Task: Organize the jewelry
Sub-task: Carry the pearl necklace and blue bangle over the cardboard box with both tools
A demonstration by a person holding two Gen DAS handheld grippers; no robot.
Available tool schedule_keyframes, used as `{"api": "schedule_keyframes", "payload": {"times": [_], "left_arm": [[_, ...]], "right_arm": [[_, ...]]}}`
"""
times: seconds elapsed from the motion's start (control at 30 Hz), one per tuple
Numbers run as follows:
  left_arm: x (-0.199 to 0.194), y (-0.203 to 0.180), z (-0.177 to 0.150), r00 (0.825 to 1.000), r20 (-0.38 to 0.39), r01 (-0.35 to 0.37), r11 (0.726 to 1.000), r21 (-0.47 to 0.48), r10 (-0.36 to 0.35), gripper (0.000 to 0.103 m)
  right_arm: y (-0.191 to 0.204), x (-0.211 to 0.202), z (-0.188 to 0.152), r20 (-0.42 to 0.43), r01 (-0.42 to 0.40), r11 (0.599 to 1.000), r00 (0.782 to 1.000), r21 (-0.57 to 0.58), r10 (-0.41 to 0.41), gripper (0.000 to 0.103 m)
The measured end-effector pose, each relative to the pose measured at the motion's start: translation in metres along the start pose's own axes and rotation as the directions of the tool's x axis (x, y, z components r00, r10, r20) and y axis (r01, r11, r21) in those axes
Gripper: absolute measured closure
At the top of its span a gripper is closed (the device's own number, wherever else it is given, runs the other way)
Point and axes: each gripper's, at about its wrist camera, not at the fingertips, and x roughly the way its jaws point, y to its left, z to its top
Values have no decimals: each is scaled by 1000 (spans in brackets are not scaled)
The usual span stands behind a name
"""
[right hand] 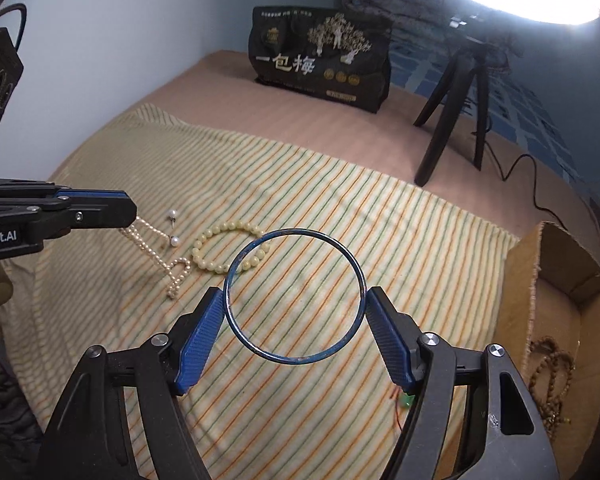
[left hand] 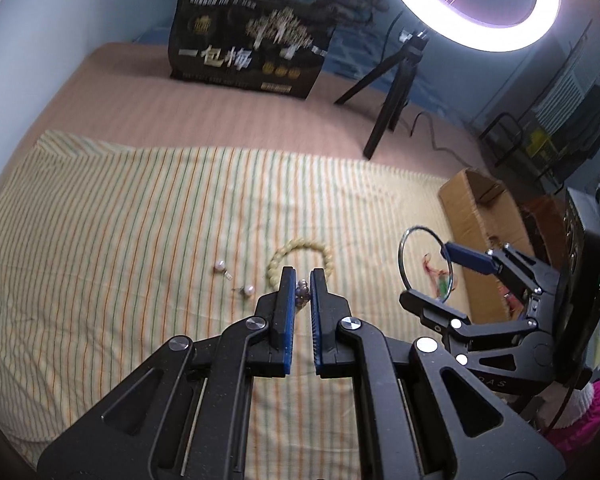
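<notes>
Gripping a pearl necklace (right hand: 168, 264), left tongs (left hand: 302, 280), right tongs (right hand: 296, 300) clamping bangle (right hand: 295, 297), black bag (right hand: 320, 60) reading "一包梅"

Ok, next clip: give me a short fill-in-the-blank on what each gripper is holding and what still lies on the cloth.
1. The right gripper holds a thin blue ____ between its fingers.
2. The left gripper is closed on a pearl ____ whose free end trails onto the striped cloth.
3. The number of loose pearl earrings on the cloth is ____.
4. A brown bead string lies inside the ____ box at the right.

Missing words: bangle; necklace; two; cardboard
</notes>
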Motion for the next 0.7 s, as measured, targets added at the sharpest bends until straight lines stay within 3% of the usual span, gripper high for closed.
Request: {"api": "schedule_keyframes", "payload": {"times": [0.3, 0.7], "left_arm": [[-31, -26, 14, 992, 98, 81, 997, 12, -81, 98], [-36, -80, 25, 978, 132, 150, 985, 82, -160, 98]], "right_arm": [[-20, -49, -6, 69, 20, 999, 997, 40, -23, 31], [-70, -104, -39, 100, 94, 989, 989, 118, -106, 31]]}}
